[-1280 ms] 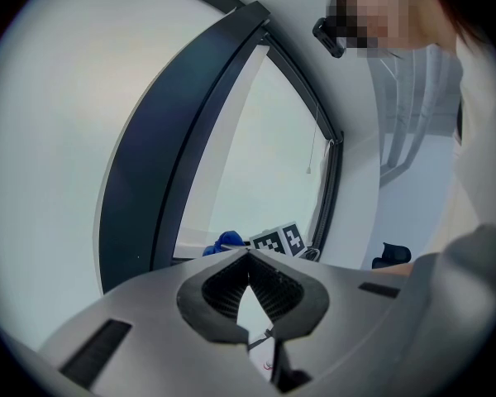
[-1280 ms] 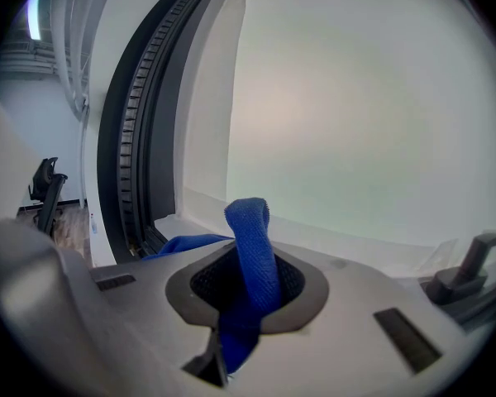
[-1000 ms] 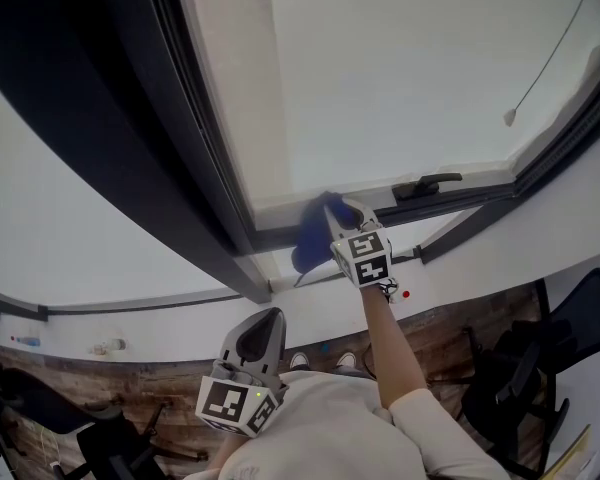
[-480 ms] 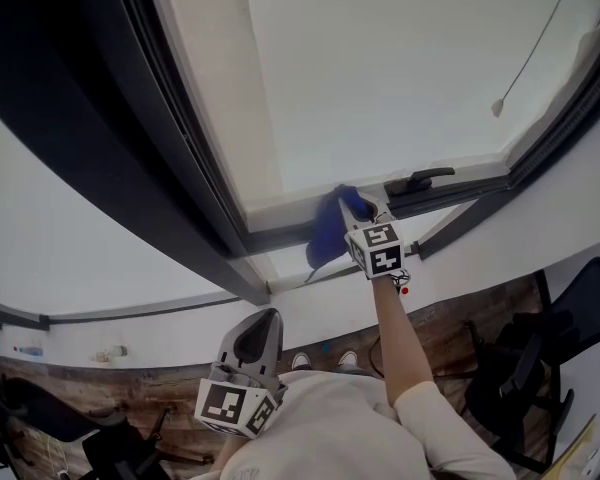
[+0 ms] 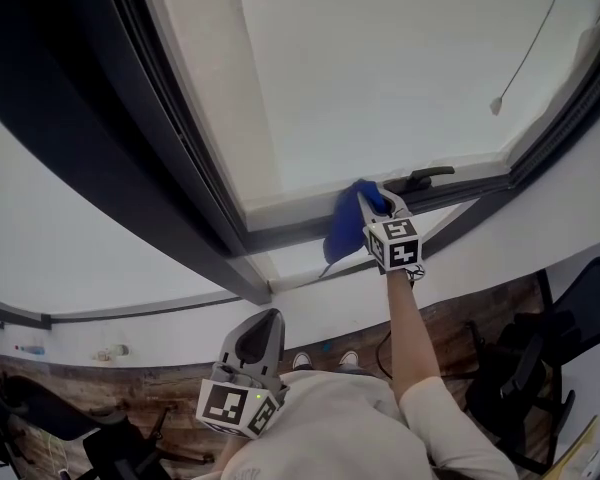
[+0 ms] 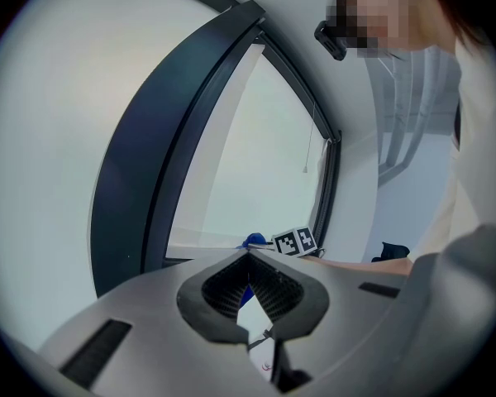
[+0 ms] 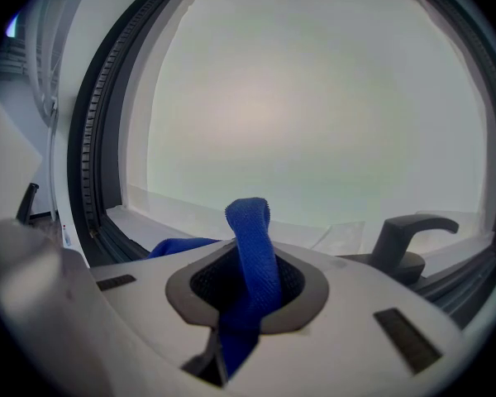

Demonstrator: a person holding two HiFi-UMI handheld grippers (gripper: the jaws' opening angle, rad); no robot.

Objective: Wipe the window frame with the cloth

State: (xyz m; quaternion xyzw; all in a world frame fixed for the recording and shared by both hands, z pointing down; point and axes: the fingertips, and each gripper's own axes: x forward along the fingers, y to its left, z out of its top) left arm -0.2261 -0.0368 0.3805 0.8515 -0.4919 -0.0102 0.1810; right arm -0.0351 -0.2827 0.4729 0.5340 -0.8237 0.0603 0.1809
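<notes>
The cloth (image 7: 252, 246) is pinched between the jaws of the right gripper (image 7: 250, 281), with a blue fold standing up beyond them. It is pressed on the bottom rail of the frame (image 5: 280, 234), just left of the handle (image 5: 426, 178). The rail runs left to right, so a sideways stroke is probably called for. The left gripper (image 5: 268, 320), closed on nothing, is held near the body, well apart.
</notes>
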